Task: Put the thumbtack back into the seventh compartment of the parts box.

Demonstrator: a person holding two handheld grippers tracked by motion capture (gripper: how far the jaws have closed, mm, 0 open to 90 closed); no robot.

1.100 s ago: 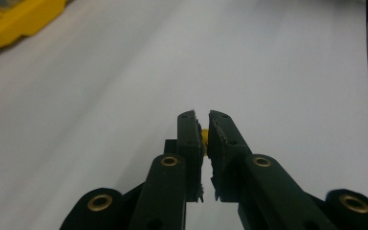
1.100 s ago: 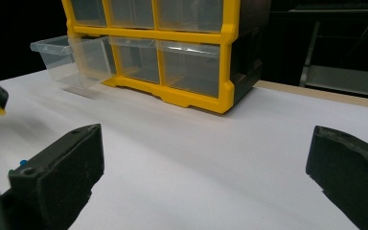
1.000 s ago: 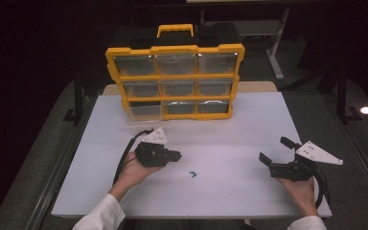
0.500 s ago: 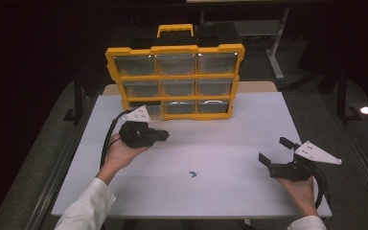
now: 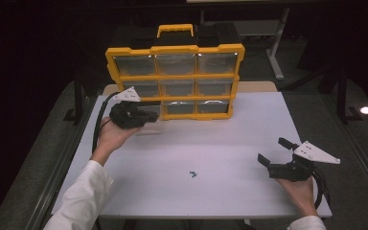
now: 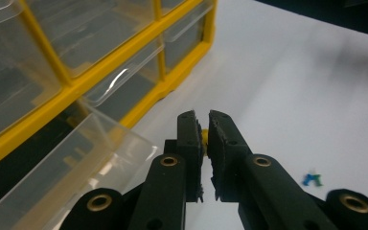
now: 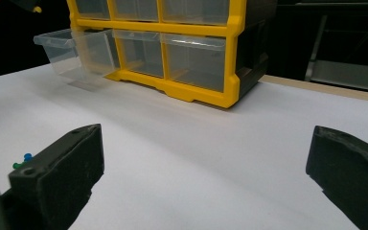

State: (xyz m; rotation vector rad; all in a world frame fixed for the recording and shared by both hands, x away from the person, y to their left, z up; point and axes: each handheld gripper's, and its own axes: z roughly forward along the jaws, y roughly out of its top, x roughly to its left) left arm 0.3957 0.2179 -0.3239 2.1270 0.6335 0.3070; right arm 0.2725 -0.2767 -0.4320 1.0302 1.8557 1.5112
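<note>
A yellow organizer (image 5: 175, 49) with clear drawers stands upright at the back of the white table (image 5: 230, 143). Its bottom-left drawer (image 6: 105, 143) is pulled out, and it also shows in the right gripper view, drawer (image 7: 62, 48). My left gripper (image 5: 153, 116) hovers by that drawer. In the left gripper view the left gripper (image 6: 205, 117) is shut on a small yellow piece (image 6: 204, 136) pinched between the pads. My right gripper (image 5: 270, 149) rests at the table's right with the jaws wide open; the right gripper (image 7: 206, 143) has nothing between them.
Two tiny pins, blue and green (image 5: 192, 174), lie near the table's middle front; they show as pins (image 6: 311, 178) and pins (image 7: 23, 160). Dark floor and table legs surround the table. The organizer (image 7: 196, 28) blocks the back edge.
My left hand has lifted and moved away from the pins, back and left toward the organizer's open drawer, its jaws still shut. The right hand has stayed put.
</note>
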